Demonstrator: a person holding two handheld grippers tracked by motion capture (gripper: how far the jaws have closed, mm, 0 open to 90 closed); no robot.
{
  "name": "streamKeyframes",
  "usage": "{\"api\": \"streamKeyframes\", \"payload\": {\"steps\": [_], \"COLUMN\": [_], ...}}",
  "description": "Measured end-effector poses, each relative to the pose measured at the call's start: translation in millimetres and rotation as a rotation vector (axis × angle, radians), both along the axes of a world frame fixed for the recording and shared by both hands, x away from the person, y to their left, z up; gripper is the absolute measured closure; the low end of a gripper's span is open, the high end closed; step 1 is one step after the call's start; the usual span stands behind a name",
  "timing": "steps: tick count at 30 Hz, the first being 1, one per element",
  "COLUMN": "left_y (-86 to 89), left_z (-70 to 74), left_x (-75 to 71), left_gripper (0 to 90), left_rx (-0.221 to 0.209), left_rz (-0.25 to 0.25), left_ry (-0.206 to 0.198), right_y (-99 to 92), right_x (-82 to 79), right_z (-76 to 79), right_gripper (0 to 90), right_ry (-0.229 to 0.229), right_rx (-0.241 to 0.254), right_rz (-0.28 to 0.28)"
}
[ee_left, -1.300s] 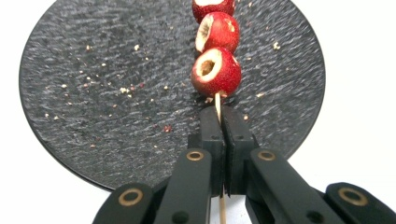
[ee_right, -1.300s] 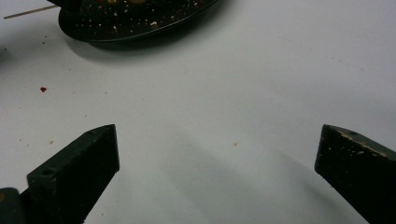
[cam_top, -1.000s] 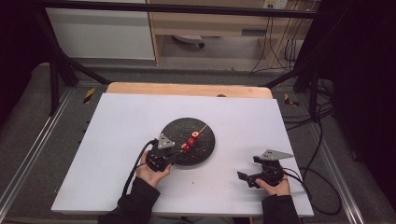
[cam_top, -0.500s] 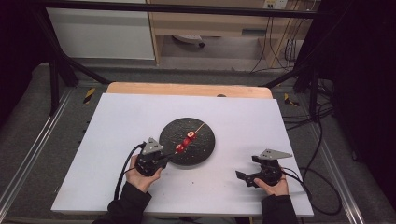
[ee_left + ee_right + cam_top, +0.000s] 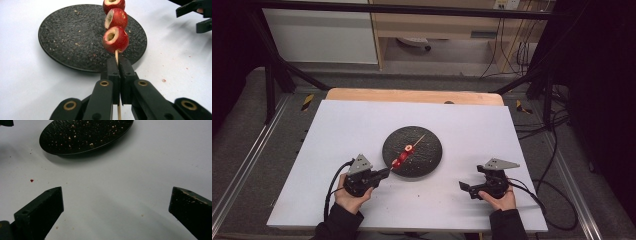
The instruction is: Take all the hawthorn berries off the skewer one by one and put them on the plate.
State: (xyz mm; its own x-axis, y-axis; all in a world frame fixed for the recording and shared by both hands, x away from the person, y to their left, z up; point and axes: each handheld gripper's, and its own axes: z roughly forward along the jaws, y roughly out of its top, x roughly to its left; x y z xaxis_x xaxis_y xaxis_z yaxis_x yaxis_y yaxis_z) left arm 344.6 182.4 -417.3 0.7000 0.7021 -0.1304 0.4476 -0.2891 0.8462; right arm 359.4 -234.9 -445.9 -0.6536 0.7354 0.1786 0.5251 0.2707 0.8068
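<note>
Left gripper [image 5: 119, 71] clenched on the bare end of a thin wooden skewer [image 5: 116, 55], jaws tight together with the stick pinched between them; in the high view it sits at the plate's near-left edge [image 5: 382, 174]. Skewer carries three red hollowed fruit pieces [image 5: 115, 39], cut faces pale, strung close together, and reaches out over the dark round plate [image 5: 62, 37]; high view shows the fruit [image 5: 402, 156] above the plate's left half with the pointed tip toward the middle. Can't tell if the fruit rests on the plate or hangs just above. Judged handling: light overall, stick stiff but thin and easy to snap or roll in the pads, fruit soft, wet, likely to slide along the stick or split if squeezed, so hold the bare wood below the lowest piece, as now, not the fruit. Load is at the far end, so the tip may droop. Right gripper [image 5: 116, 212] released, jaws wide apart, nothing between, parked on the table well right of the plate [image 5: 472, 189]. Surface is a smooth white sheet [image 5: 342, 130] over a wooden table [image 5: 412, 95], with crumbs and small red bits near the plate. Plate textured, matte, crumb-speckled. Room dim, black frame posts, cables at the right, pale cabinet behind
</note>
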Motion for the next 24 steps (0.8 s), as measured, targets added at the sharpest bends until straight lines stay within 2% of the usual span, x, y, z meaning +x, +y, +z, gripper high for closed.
{"api": "streamKeyframes", "payload": {"steps": [6,14,24], "left_y": [6.7,11.0,8.4], "left_z": [-2.6,-9.6,-11.5], "left_x": [-5.3,-13.8,-19.8], "left_gripper": [88.1,88.1,88.1], "left_rx": [-0.019,-0.023,-0.028], "left_rz": [-0.004,-0.012,-0.032], "left_ry": [-0.009,-0.015,-0.033], "right_y": [11.4,31.8,69.1], "right_x": [1.5,5.2,15.5], "right_z": [2.4,9.6,27.5], "right_gripper": [0.6,0.6,0.6], "right_ry": [0.000,-0.005,-0.017], "right_rx": [0.014,0.033,0.086], "right_rz": [0.005,0.023,0.037]}}
